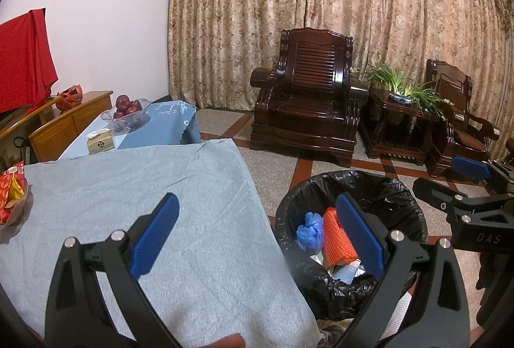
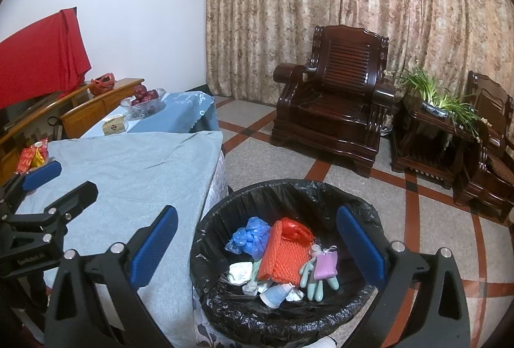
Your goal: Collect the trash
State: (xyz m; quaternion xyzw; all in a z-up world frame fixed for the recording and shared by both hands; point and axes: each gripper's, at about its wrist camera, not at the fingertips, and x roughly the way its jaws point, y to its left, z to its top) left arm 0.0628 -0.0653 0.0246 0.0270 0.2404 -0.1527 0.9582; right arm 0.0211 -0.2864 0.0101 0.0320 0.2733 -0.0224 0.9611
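A bin lined with a black bag (image 2: 221, 219) stands on the floor at the table's right edge; it also shows in the left wrist view (image 1: 289, 203). Inside lie an orange foam net (image 2: 282, 255), a blue plastic bag (image 2: 250, 234), a red bag (image 2: 295, 227), a pale green glove (image 2: 313, 282), a purple pouch (image 2: 325, 264) and crumpled paper (image 2: 239, 272). My right gripper (image 2: 257, 243) is open and empty above the bin. My left gripper (image 1: 257, 232) is open and empty over the table's right edge, next to the bin.
The grey-clothed table (image 1: 128, 181) carries a basket of red snack packets (image 1: 13, 200) at its left edge. Behind it, a blue-clothed table holds a bowl of apples (image 1: 127, 110) and a tissue box (image 1: 101, 141). Dark wooden armchairs (image 1: 308, 97) and a plant (image 1: 401, 88) stand beyond.
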